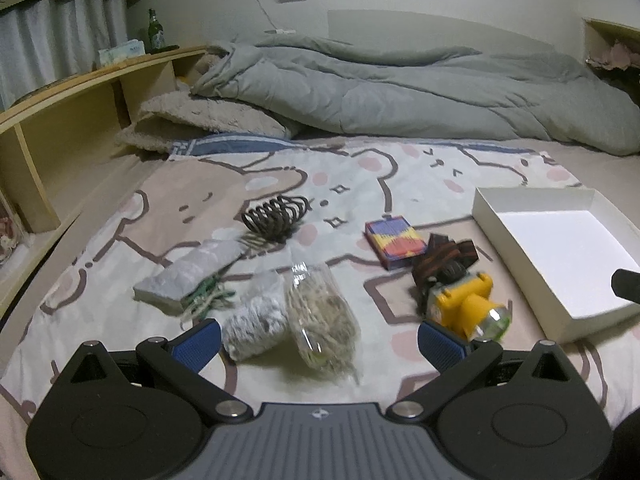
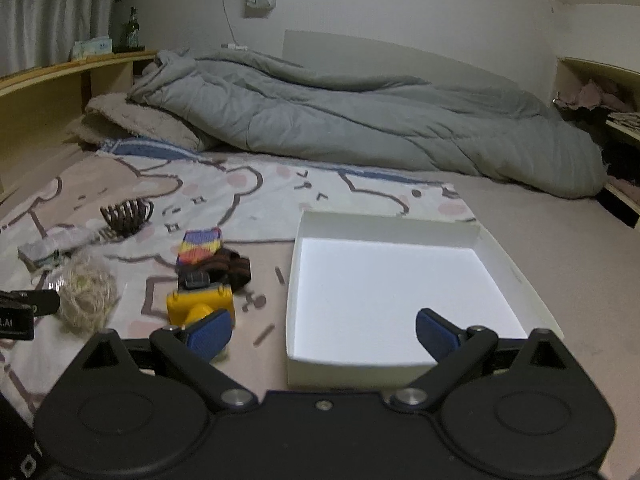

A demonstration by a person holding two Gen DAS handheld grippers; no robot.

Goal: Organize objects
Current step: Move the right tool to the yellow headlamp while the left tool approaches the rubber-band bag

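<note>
left gripper (image 1: 320,342) spread, empty | right gripper (image 2: 324,336) spread (over white box (image 2: 384,372)) | headlamp (image 2: 198,304) lens hidden lower left

Both cameras sit low over the bed and look forward across the patterned sheet (image 1: 400,168) to the gray blanket (image 1: 400,88) by the far wall. The left camera is close above the small things, with the white box (image 1: 500,200) off to its right. The right camera is farther right, close over the white box (image 2: 384,224), and both views share the yellow headlamp (image 1: 464,300) (image 2: 200,300) and the bright card pack (image 1: 394,242) (image 2: 200,246).
</note>
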